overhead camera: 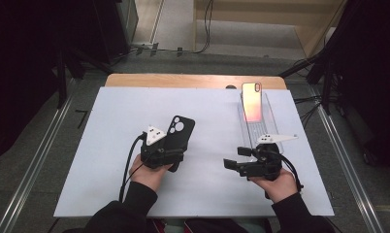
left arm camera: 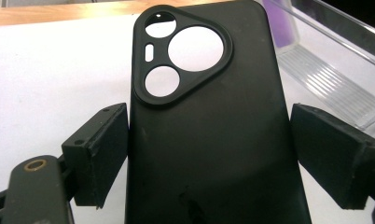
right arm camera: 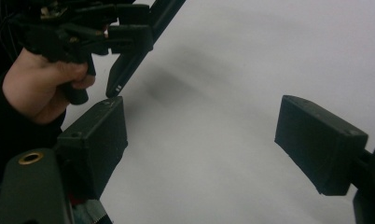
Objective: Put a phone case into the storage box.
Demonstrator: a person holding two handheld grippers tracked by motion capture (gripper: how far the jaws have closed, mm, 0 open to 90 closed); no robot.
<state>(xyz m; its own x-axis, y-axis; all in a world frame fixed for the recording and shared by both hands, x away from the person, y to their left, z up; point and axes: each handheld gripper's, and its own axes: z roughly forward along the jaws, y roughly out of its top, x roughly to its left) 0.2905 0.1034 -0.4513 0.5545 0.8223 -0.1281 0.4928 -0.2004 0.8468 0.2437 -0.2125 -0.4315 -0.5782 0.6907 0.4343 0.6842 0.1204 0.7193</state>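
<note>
The black phone case (left arm camera: 209, 140) is showing a matt, smooth, rubbery-looking surface, while the gripper pads (left arm camera: 99, 149) beside it are looking like dull, slightly rough black plastic. The clear stand (overhead camera: 259, 127) by the table's right edge is looking like glossy ribbed plastic, carrying a shiny phone (overhead camera: 251, 102). White matt sheeting (overhead camera: 110, 145) is covering the wooden table (overhead camera: 183, 80).

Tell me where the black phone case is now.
In the high view, the black phone case is left of centre on the white table, between the left gripper's jaws.

Partly hidden matte black phone case (left arm camera: 209, 140) between gripper jaws

Its lower end ran off the bottom edge of the left gripper view; whether the right-hand pad (left arm camera: 330, 149) touched it could not be told.
</note>
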